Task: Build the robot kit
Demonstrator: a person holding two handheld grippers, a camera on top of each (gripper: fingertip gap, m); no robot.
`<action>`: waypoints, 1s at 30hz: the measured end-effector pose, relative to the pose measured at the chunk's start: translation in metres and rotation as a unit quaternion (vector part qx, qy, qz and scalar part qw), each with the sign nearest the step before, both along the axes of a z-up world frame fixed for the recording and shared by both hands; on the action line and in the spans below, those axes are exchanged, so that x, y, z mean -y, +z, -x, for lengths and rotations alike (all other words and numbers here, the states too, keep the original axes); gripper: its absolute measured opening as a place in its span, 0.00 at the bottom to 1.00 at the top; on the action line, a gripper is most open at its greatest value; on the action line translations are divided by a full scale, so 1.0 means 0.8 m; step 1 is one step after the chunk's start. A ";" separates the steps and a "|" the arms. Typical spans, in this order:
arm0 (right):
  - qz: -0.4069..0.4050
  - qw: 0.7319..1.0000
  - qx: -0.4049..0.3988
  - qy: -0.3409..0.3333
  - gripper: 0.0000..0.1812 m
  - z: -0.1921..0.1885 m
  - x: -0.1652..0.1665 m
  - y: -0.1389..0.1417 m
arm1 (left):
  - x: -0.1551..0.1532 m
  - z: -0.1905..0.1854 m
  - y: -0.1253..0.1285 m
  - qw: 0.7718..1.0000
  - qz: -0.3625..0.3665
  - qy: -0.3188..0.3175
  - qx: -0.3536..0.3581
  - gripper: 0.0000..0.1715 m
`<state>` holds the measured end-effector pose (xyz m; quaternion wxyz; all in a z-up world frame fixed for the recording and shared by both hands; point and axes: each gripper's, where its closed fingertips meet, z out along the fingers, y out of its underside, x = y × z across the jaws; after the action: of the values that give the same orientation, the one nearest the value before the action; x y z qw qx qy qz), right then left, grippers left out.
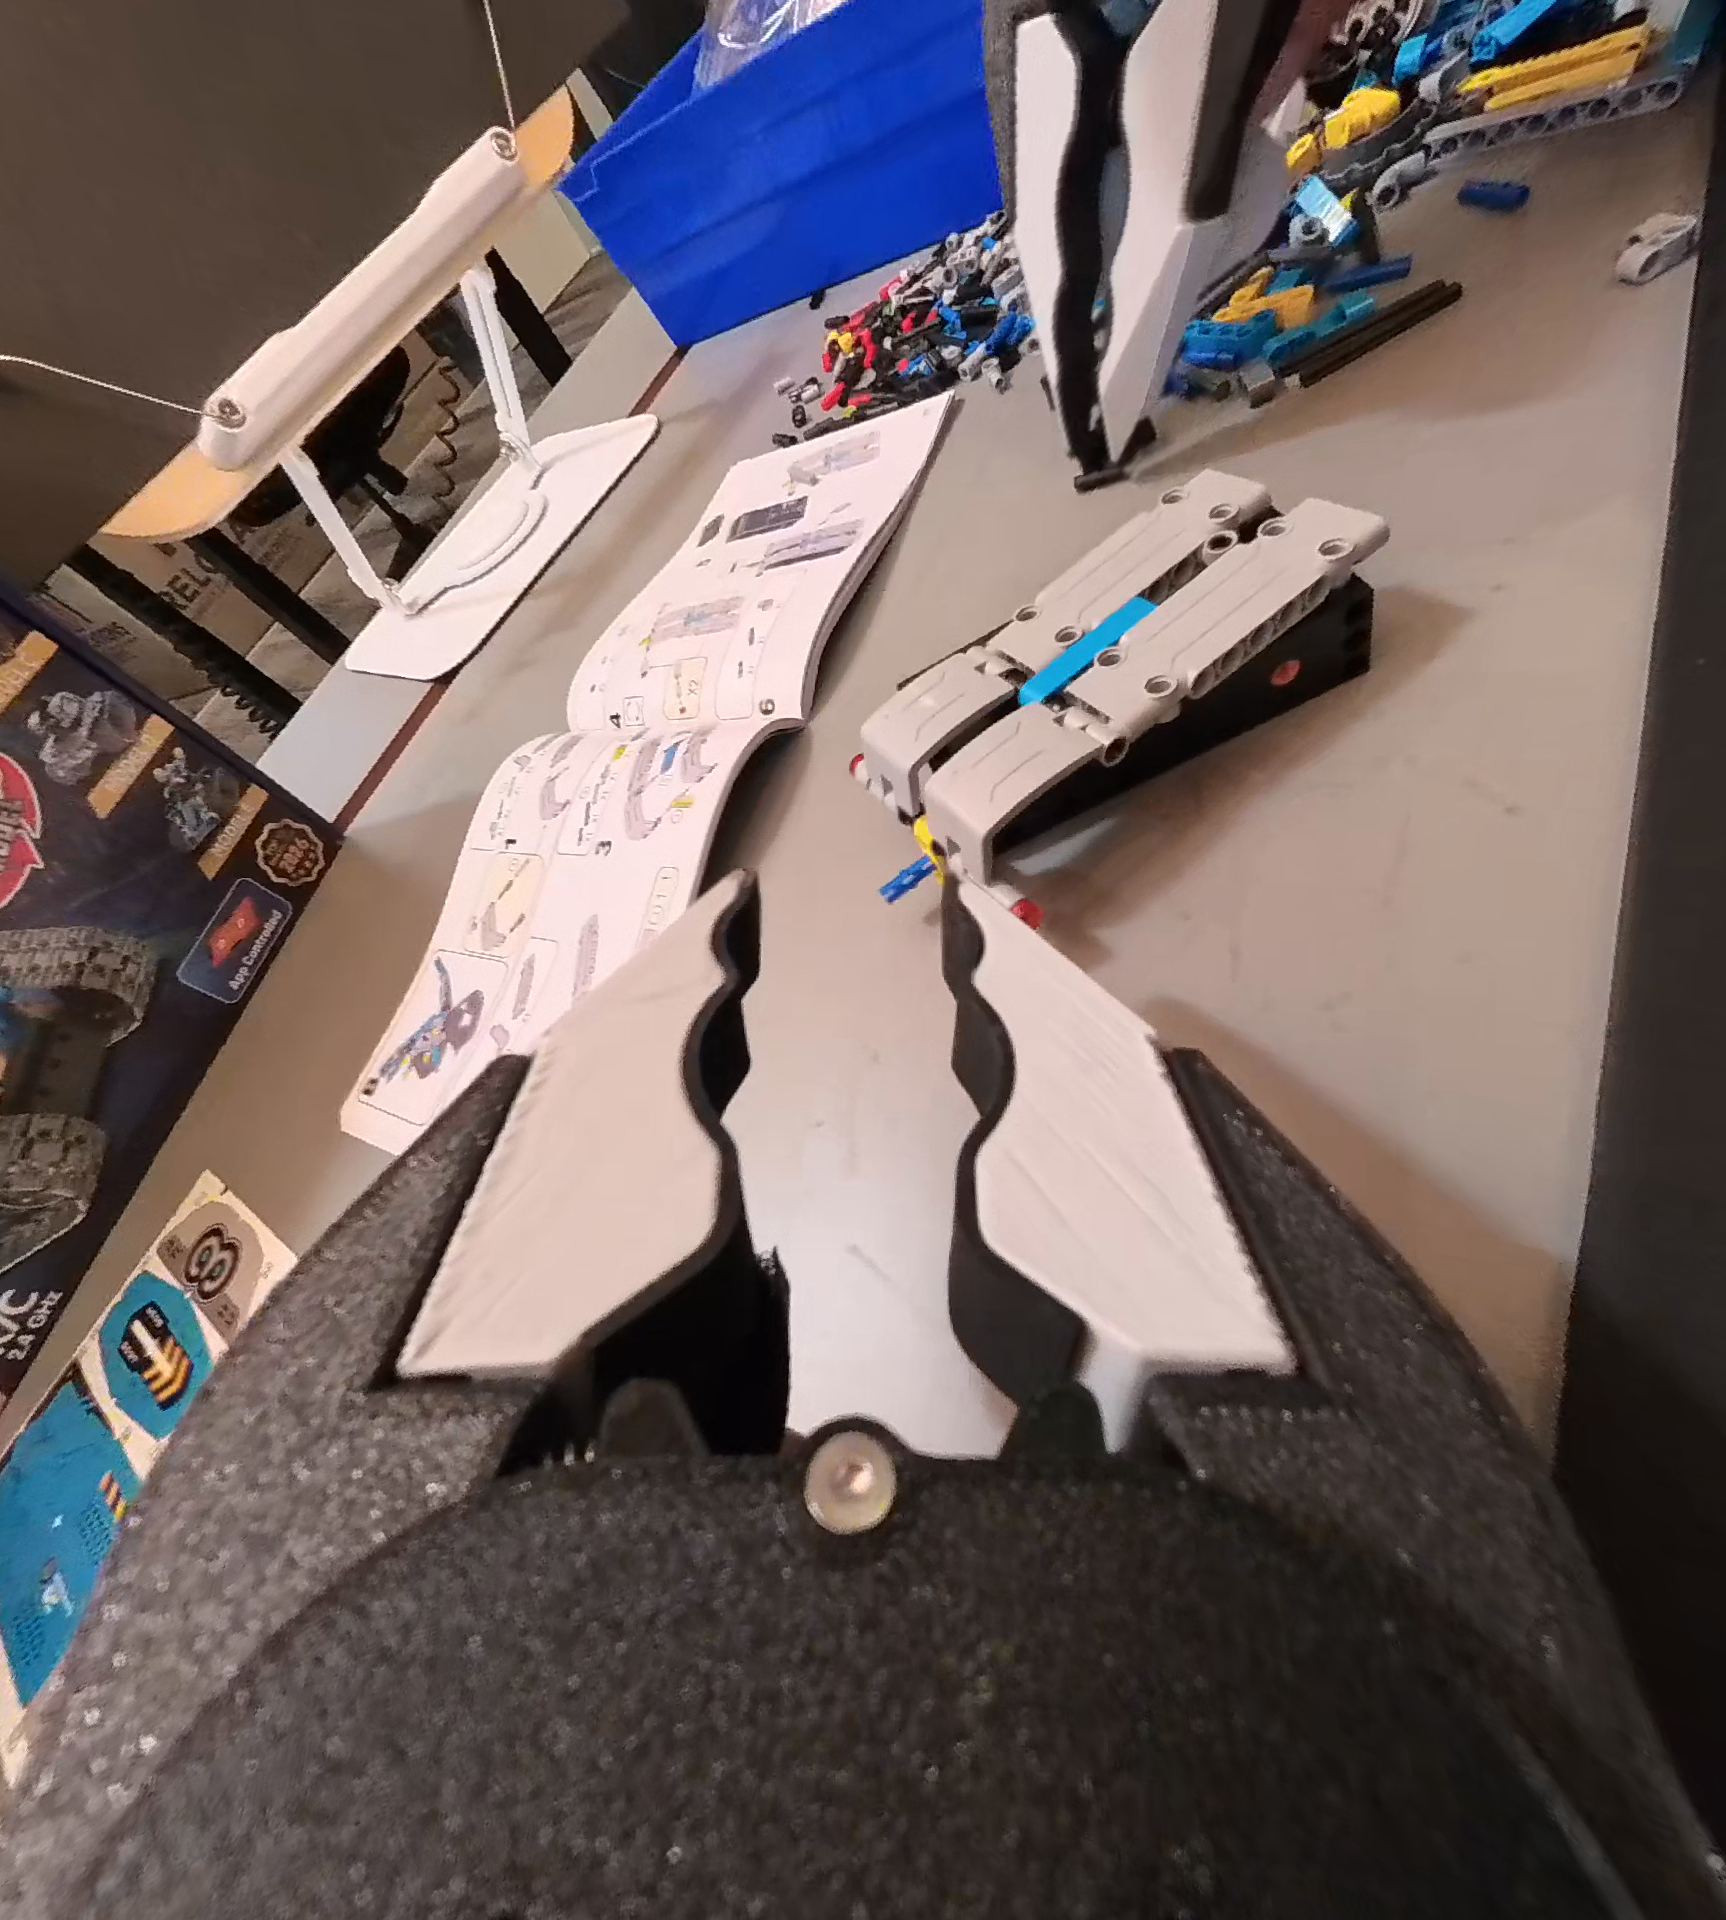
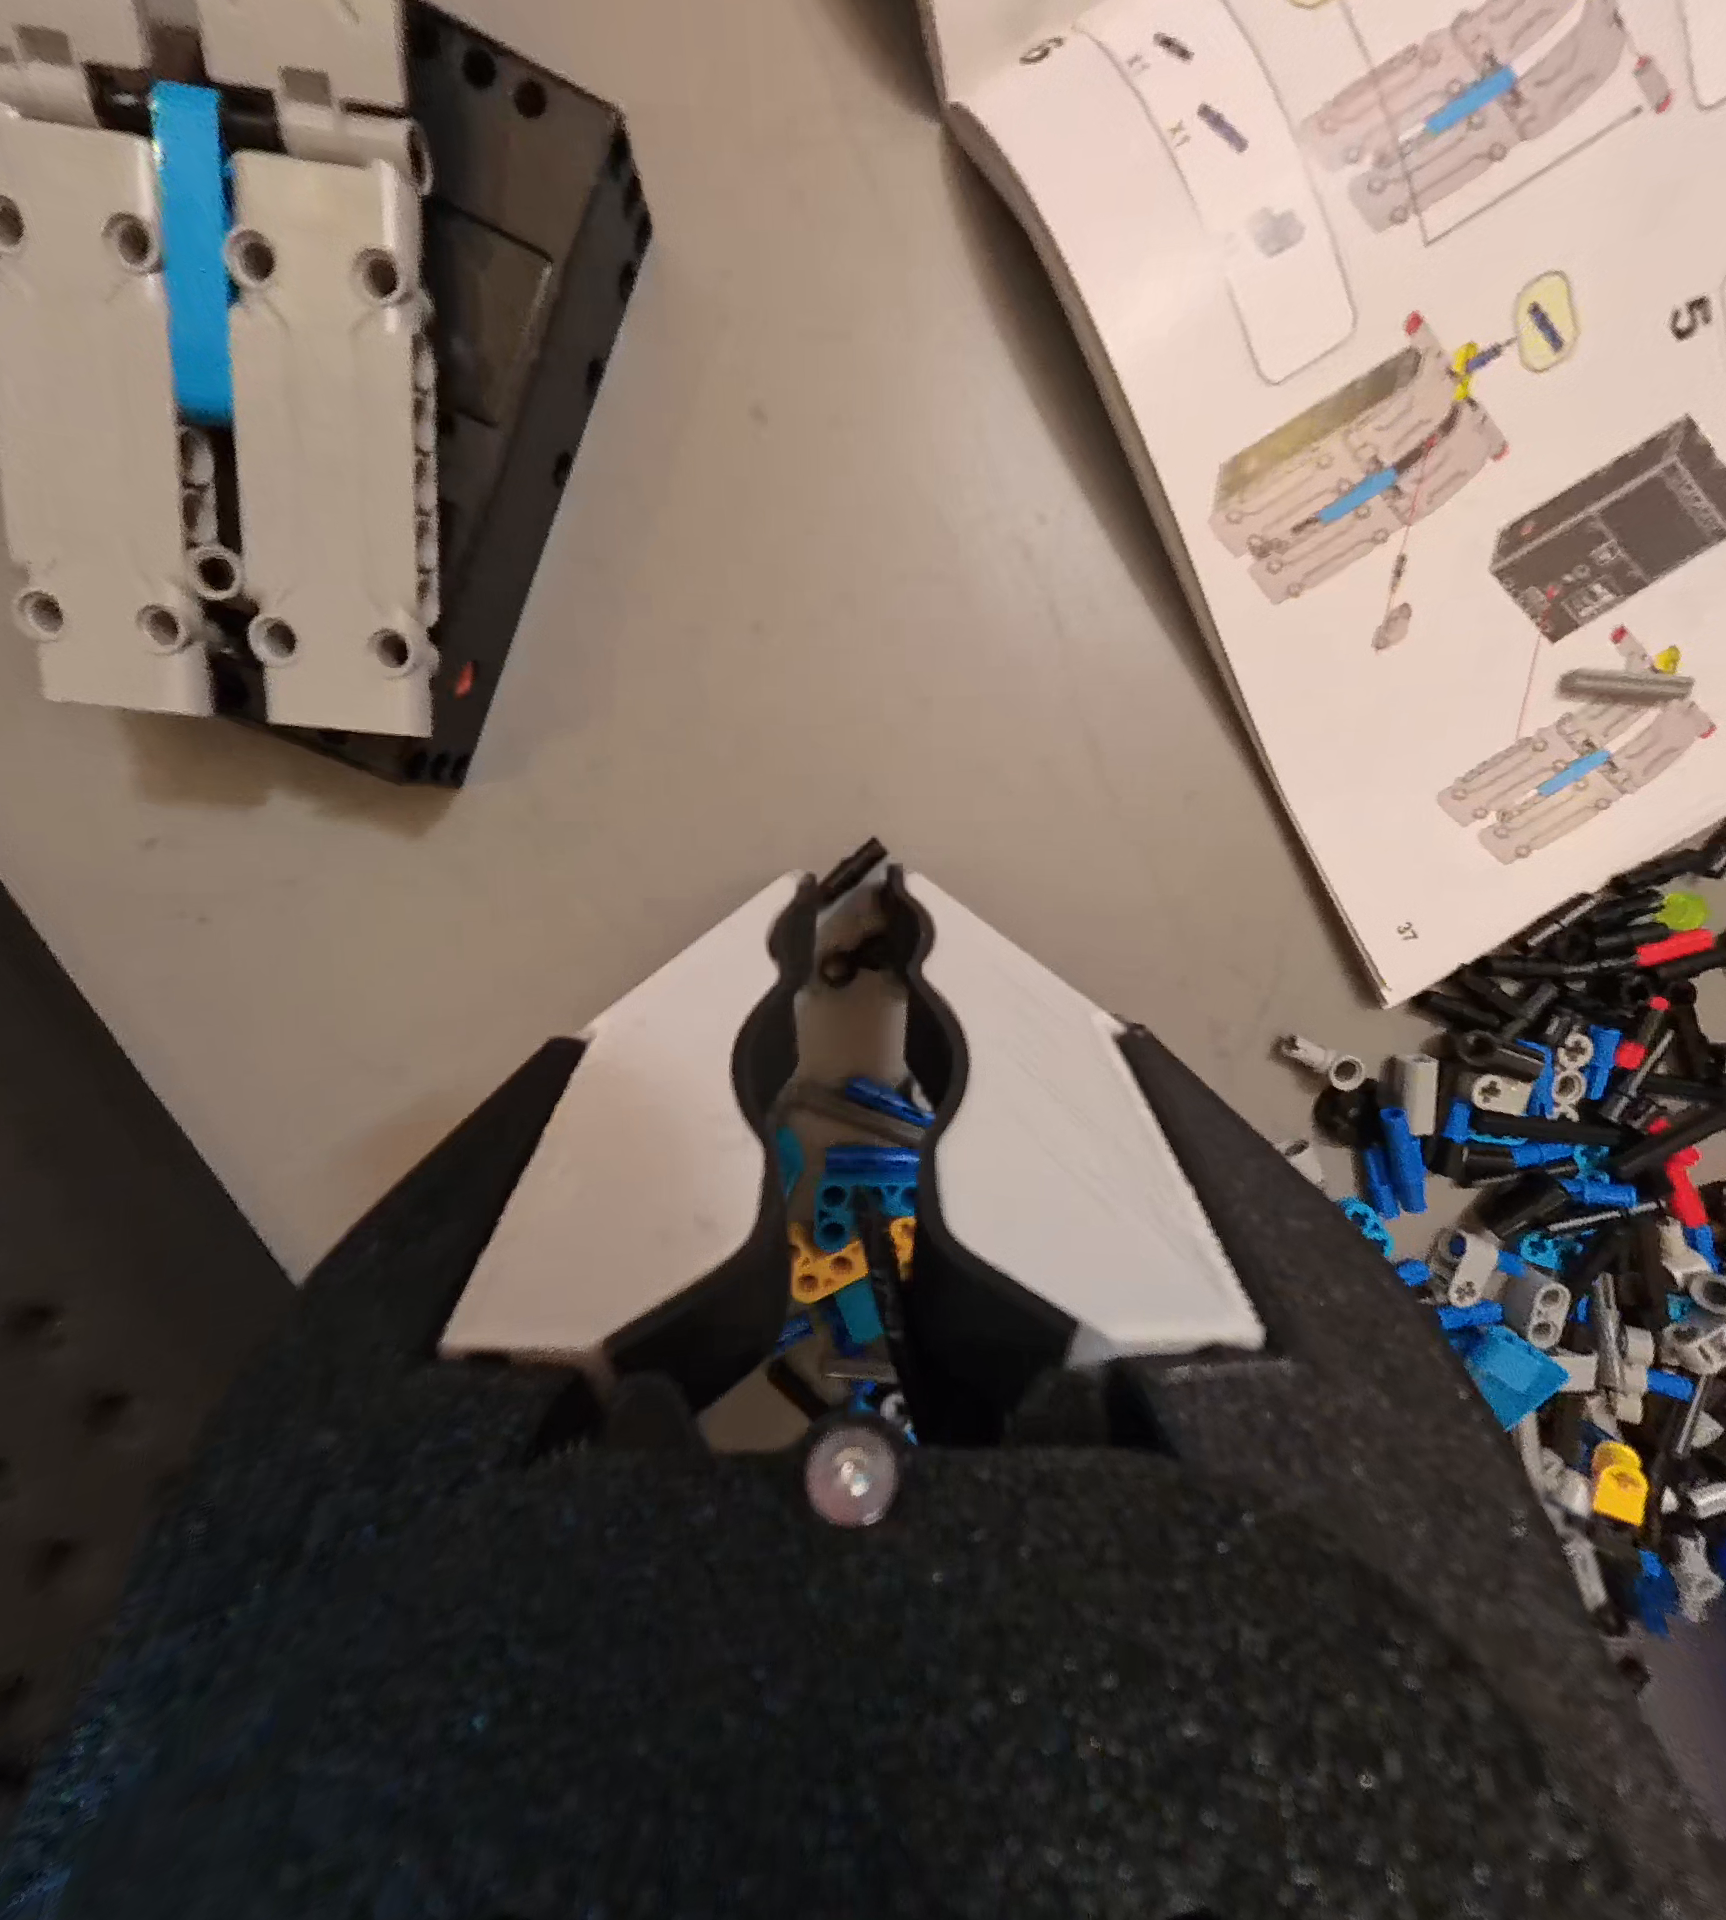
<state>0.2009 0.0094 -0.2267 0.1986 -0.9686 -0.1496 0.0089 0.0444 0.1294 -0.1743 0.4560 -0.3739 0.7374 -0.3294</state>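
Note:
A built model of grey panels with a light-blue beam (image 1: 1119,665) on a black box lies on the grey table; it also shows in the right wrist view (image 2: 204,416). My left gripper (image 1: 851,914) is open and empty, low over the table, its tips just short of the model's near end, where a small blue pin (image 1: 903,881) sticks out. My right gripper (image 2: 854,894) is shut on a small black pin (image 2: 864,857) that pokes out past the tips. In the left wrist view it (image 1: 1103,457) stands upright just beyond the model.
An open instruction booklet (image 1: 693,727) (image 2: 1461,416) lies left of the model. A pile of small parts (image 1: 921,322) (image 2: 1617,1247) and a blue bin (image 1: 797,177) lie behind. A white lamp base (image 1: 506,540), a toy box (image 1: 59,935), a sticker sheet (image 1: 111,1403) and larger loose beams (image 1: 1410,156) surround them. Spacing between my two grippers at the tips: around 20 cm.

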 end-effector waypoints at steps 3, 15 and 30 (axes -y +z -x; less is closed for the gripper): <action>0.004 1.000 -0.008 -0.015 0.09 -0.005 0.005 0.002 | -0.001 -0.001 0.002 1.000 -0.010 0.003 0.009 0.20; -0.001 1.000 0.007 0.001 0.10 0.008 0.001 -0.002 | -0.001 -0.001 -0.004 0.999 -0.044 0.004 0.014 0.20; -0.124 0.992 -0.013 -0.003 0.11 -0.001 -0.050 0.024 | 0.002 0.000 -0.009 0.998 -0.055 -0.003 0.009 0.20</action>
<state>0.2018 0.0493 -0.2077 0.3193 -0.9367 -0.1439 0.0020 0.0443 0.1274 -0.1814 0.4815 -0.3428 0.7515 -0.2931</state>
